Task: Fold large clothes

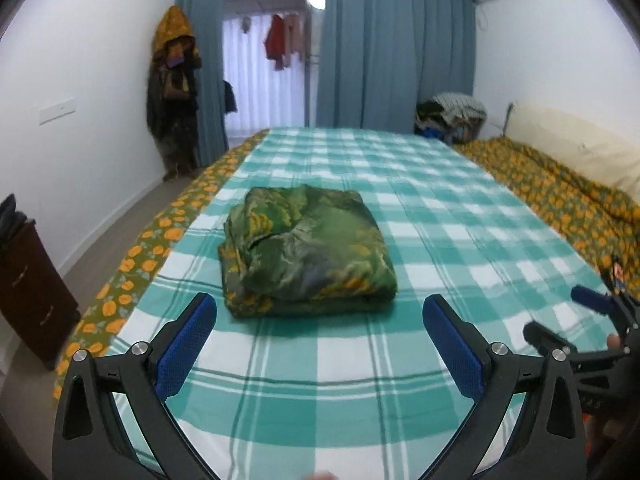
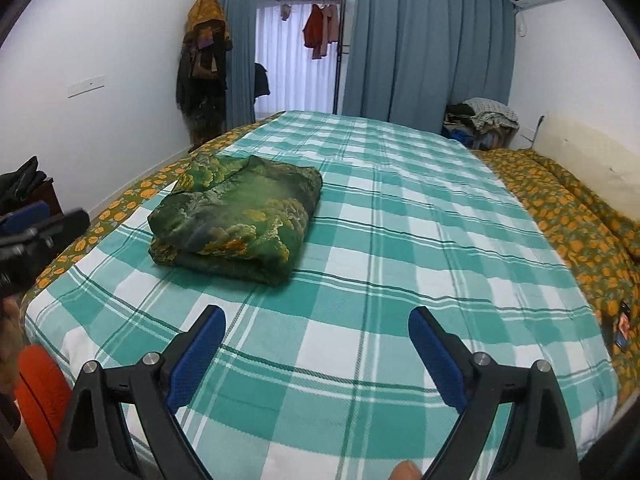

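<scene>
A green garment with yellow patterning [image 1: 306, 250] lies folded into a thick square bundle on the teal and white checked bed [image 1: 420, 208]. My left gripper [image 1: 320, 308] hovers just short of its near edge, open, with nothing between the blue pads. In the right wrist view the same folded garment [image 2: 240, 220] sits ahead and to the left. My right gripper [image 2: 316, 320] stands open over bare sheet [image 2: 400, 240], holding nothing. The right gripper [image 1: 560, 320] also shows at the right edge of the left wrist view, and the left gripper [image 2: 36, 228] at the left edge of the right wrist view.
An orange-flowered cover [image 1: 560, 200] runs along both sides of the bed. A dark cabinet [image 1: 32, 292] stands at the left. Clothes hang on the wall [image 1: 172, 88] beside blue curtains [image 1: 392, 48]. A pile of laundry [image 1: 452, 116] sits at the far right corner.
</scene>
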Demonstrator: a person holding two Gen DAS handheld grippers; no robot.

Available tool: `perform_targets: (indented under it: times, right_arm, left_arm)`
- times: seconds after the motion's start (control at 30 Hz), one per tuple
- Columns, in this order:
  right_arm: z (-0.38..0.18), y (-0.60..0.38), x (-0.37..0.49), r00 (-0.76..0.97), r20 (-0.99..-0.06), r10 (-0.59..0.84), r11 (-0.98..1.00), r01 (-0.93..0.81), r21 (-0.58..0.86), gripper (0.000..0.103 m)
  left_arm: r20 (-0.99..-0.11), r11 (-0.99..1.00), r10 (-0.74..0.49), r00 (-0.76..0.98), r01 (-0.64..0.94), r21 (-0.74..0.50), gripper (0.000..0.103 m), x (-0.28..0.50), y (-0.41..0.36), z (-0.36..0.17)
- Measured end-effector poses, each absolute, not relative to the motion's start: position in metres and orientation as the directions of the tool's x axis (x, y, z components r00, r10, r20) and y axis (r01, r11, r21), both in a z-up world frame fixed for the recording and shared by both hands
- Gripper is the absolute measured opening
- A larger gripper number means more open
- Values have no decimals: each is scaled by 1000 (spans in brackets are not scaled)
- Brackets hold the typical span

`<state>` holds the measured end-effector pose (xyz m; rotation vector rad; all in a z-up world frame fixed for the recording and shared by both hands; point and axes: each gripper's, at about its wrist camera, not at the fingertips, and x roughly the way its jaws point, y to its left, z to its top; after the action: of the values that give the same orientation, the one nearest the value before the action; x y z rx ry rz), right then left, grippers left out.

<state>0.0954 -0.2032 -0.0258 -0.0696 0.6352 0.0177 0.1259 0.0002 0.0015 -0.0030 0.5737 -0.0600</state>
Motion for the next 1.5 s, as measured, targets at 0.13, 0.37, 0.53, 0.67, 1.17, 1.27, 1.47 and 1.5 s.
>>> perform_targets:
  times: [0.13,0.37,0.53,0.67,1.17,1.27,1.47,1.5]
  right_arm:
    - [-20,-207,94,795,-607,-21,999,-1,-35,95]
    - [-24,-213,95,772,-633,-59,998,53,-29,95]
    - [-25,-210,95,761,-646,-62,998,54,-32,95]
    - [-22,-206,92,762,-644,-66,998,50,-44,95]
    - [-10,-199,75,740,-672,-20,1000,9,-19,95]
    - [-6,-199,73,737,-676,-8,1000,2,-9,95]
    - [-3,-198,71,736,-677,-8,1000,-1,-13,95]
    - [-3,-198,70,734,-679,-6,1000,-3,-12,95]
  left_arm:
    - [-608,998,-56,792,71,1,103,130,-8,-11]
    - [-639,997,-72,766,69,-30,103,122,-13,-23]
    - [-653,999,11,757,26,47,103,124,-20,-25]
    - [-649,999,25,760,12,53,103,119,-21,-23]
    - [-694,998,37,719,13,67,103,114,-21,-2]
    - [-688,997,42,724,13,74,103,110,-25,3]
    - [-679,994,72,731,5,110,103,109,-28,5]
    - [-680,994,70,730,6,109,103,109,-28,4]
